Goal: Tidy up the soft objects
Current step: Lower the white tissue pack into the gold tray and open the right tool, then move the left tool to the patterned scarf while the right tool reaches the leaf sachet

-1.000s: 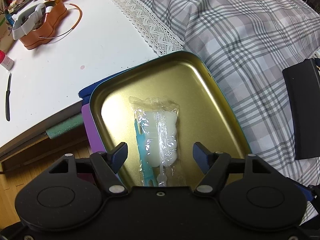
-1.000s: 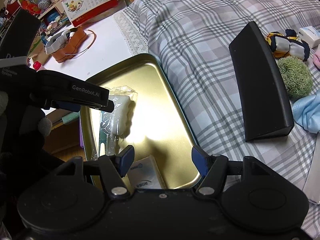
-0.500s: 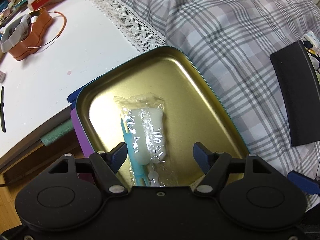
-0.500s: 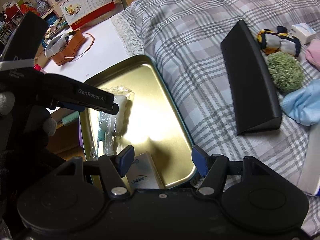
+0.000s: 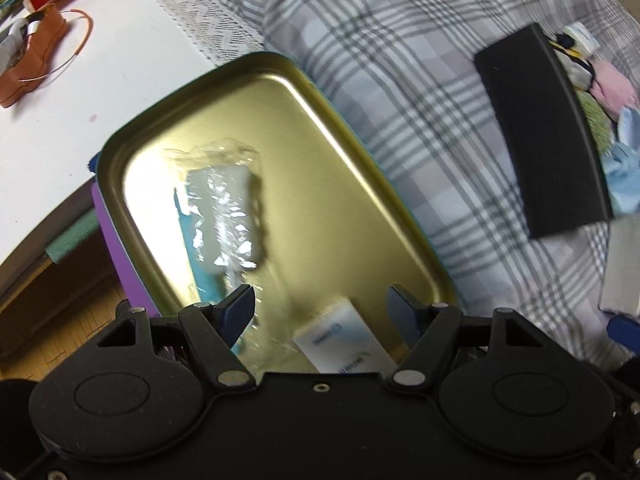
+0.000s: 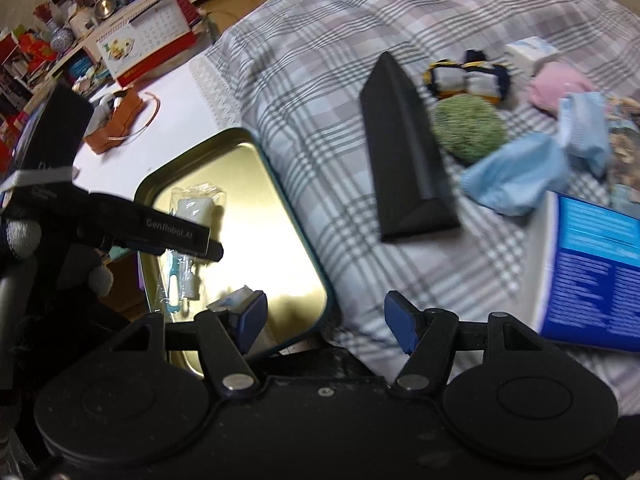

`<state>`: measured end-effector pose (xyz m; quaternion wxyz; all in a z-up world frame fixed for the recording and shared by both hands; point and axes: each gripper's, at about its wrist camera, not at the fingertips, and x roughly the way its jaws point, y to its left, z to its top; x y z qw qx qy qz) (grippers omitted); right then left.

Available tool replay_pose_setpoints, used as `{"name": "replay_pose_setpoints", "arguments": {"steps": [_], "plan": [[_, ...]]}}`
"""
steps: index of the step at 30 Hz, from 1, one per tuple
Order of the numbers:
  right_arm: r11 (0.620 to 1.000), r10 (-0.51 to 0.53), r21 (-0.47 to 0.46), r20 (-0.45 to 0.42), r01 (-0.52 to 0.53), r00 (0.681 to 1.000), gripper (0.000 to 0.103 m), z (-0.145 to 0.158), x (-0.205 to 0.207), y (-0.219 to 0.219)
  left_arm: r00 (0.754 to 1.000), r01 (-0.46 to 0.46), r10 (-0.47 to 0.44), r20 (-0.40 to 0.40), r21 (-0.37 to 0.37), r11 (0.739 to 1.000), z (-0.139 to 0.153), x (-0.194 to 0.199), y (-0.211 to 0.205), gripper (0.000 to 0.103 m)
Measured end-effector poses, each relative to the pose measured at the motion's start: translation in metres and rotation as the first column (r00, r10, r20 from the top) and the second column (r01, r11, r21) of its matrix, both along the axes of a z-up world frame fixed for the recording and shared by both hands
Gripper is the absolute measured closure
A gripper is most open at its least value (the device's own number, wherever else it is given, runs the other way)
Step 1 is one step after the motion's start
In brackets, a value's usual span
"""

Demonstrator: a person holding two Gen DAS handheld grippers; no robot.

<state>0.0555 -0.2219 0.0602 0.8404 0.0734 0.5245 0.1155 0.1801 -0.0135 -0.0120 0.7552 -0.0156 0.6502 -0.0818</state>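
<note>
We hold the left gripper (image 5: 322, 312) above the gold tin tray (image 5: 360, 184), jaws partly apart and gripping nothing; under the gap lies a small white packet (image 5: 340, 338). A clear-wrapped white item (image 5: 224, 216) lies in the tray's left half. The right gripper (image 6: 325, 322) jaws are opening, nothing between them, over the tray's near corner and the plaid bed cover (image 6: 320, 60). Beyond a black wedge (image 6: 404, 160) sit the soft things: a green fuzzy ball (image 6: 470, 130), light blue cloths (image 6: 516, 178), a pink bundle (image 6: 556, 86).
</note>
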Motion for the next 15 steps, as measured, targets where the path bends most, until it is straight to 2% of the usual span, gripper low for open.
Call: {"name": "replay_pose_setpoints", "arguments": {"steps": [8, 15], "plan": [[0.995, -0.103, 0.021, 0.046, 0.102, 0.994, 0.035, 0.022, -0.022, -0.054, 0.994, 0.101, -0.101, 0.052, -0.014, 0.995, 0.040, -0.017, -0.030, 0.035], [0.971, -0.239, 0.043, 0.087, 0.237, 0.967, 0.035, 0.040, -0.029, -0.104, 0.981, 0.173, -0.169, 0.100, -0.032, 0.984, 0.066, -0.020, -0.056, 0.035]]}}
